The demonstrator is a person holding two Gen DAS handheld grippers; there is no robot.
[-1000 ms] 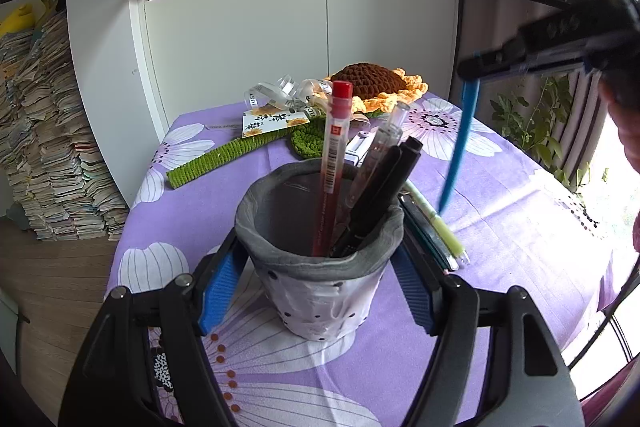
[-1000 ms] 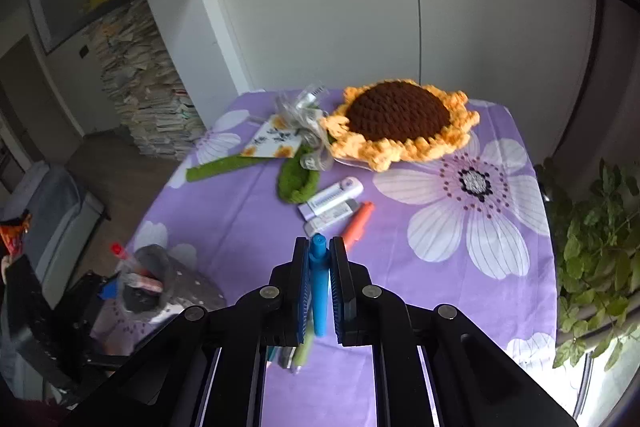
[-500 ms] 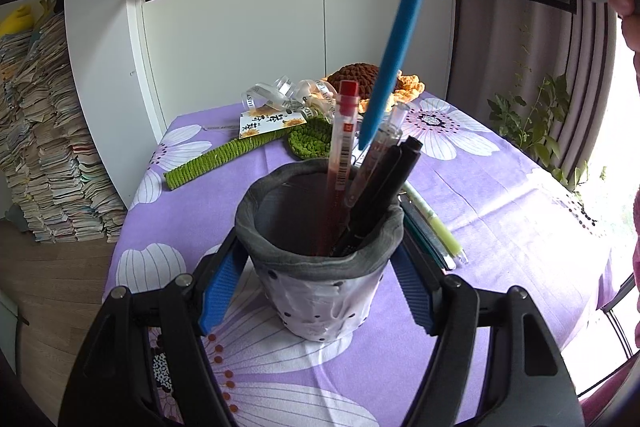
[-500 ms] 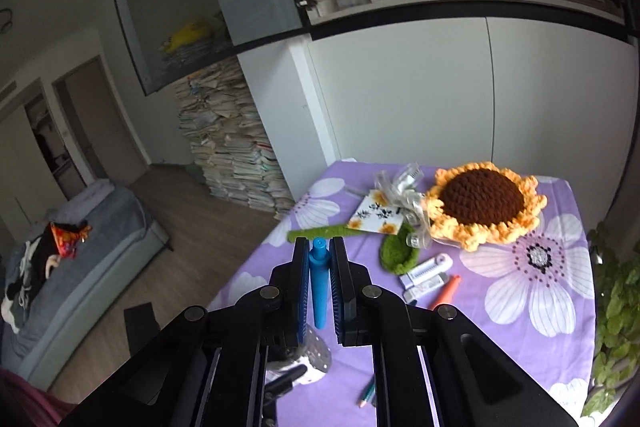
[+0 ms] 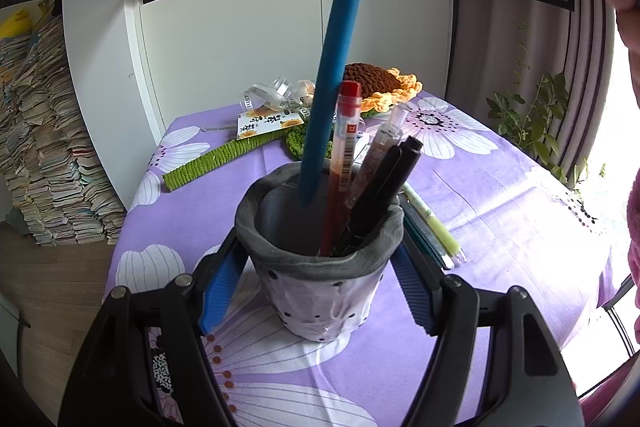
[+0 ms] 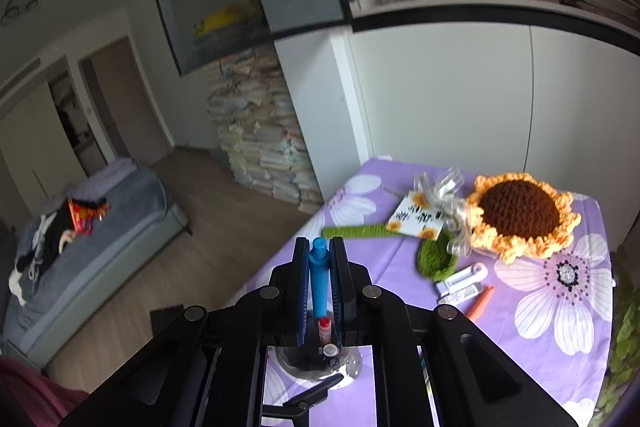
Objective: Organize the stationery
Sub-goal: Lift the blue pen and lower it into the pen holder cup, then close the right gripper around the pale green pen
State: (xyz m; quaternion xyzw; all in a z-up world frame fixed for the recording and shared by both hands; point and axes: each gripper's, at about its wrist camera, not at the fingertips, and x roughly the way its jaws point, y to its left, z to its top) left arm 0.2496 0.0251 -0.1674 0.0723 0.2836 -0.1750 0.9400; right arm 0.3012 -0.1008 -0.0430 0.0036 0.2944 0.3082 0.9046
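- A stack of papers [image 5: 48,147] stands on the floor at far left, beside the white cabinet.
- A green crocheted stem [image 5: 216,163] lies on the purple flowered surface [image 5: 500,227], left of the pen holder.
- The left tool [image 5: 316,287] is clenched on the grey pen holder [image 5: 320,291], a blue pad pressed to each side.
- The holder stands upright near the surface's near edge, with a red pen [image 5: 340,163], a clear pen and black pens [image 5: 376,199] leaning inside.
- The right tool [image 6: 320,283] grasps a blue pen [image 5: 332,75] above the holder; its lower tip sits just inside the rim.
- A yellow-green pen [image 5: 434,227] lies right of the holder.
- The crocheted sunflower [image 6: 520,215] rests at the far right.
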